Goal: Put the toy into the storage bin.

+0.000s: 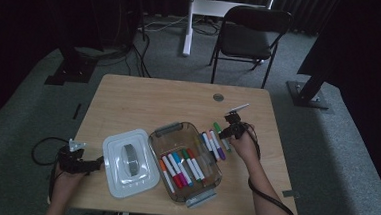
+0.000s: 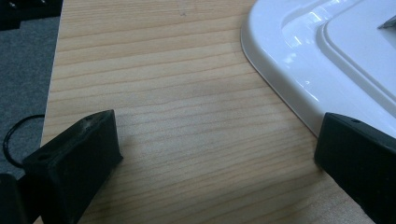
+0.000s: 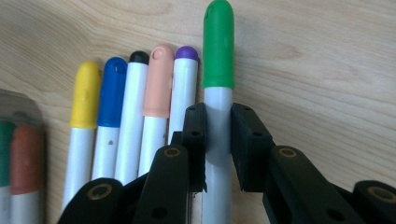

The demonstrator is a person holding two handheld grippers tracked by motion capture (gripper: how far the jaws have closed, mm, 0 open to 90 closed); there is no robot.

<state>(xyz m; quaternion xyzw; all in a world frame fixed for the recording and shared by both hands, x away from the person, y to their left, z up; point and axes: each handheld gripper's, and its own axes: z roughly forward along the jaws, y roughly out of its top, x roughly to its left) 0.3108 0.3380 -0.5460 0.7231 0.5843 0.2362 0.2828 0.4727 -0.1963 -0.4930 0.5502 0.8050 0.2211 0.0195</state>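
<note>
Clamped in our right gripper (image 3: 218,140), the green-capped marker (image 3: 218,51) lies beside its row on the table (image 3: 327,70), so next we lift it toward the clear bin (image 1: 212,176), left gripper (image 2: 215,154) gaping idle.

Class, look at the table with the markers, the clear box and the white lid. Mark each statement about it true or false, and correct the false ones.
1. The right gripper is shut on the green-capped marker. True.
2. The left gripper holds the white lid. False: its jaws stand open over bare table, with the lid's corner beside one jaw.
3. The clear box has markers inside. True.
4. The white lid sits on the clear box. False: it lies flat on the table to the box's left in the high view.
5. A yellow-capped marker lies in the row on the table. True.
</note>
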